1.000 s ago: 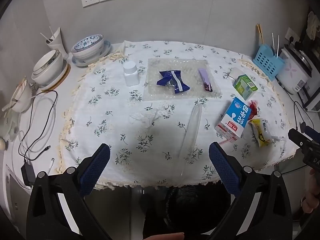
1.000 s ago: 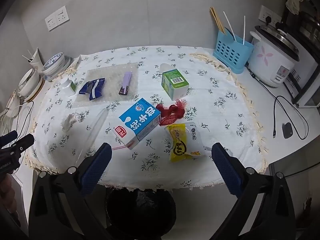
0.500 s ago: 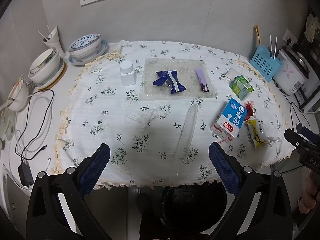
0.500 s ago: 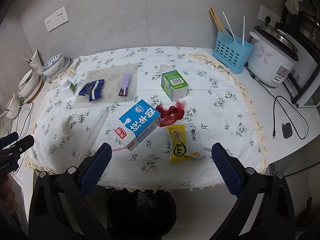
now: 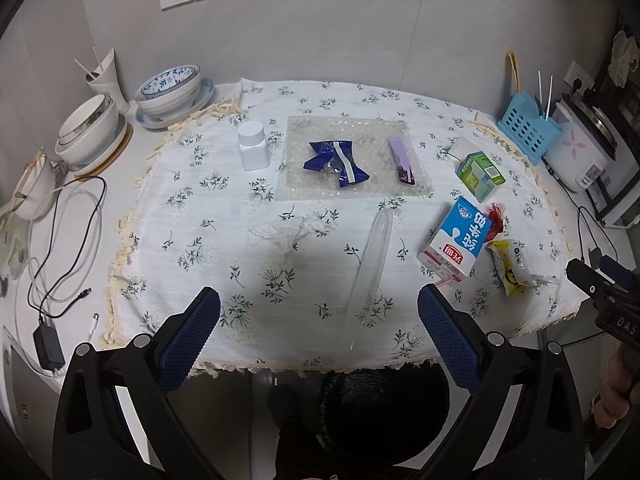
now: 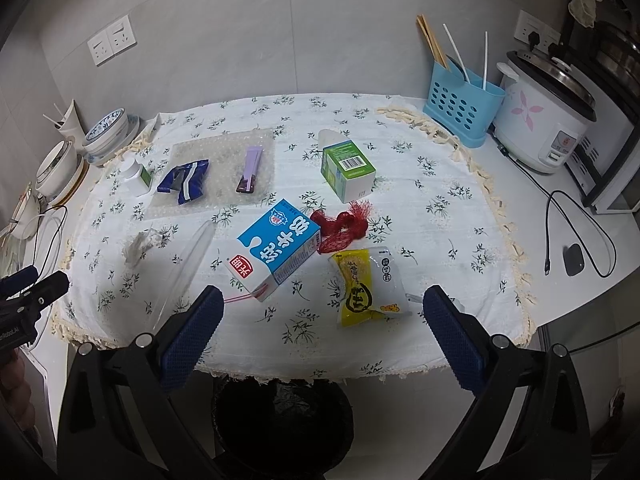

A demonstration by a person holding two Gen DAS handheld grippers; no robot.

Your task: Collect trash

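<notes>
Both grippers, left gripper (image 5: 319, 336) and right gripper (image 6: 322, 334), hover spread wide and empty above a black bin (image 6: 282, 420); beyond, milk carton (image 6: 276, 250), yellow packet (image 6: 370, 286), blue wrapper (image 5: 336, 163) lie uncollected on the tablecloth (image 6: 420, 208), nothing visibly binned

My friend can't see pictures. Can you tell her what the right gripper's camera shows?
The open right gripper hovers above a floral tablecloth scattered with trash: a blue milk carton, red netting, a yellow snack packet and a green box. A black bin sits below the table edge.
</notes>
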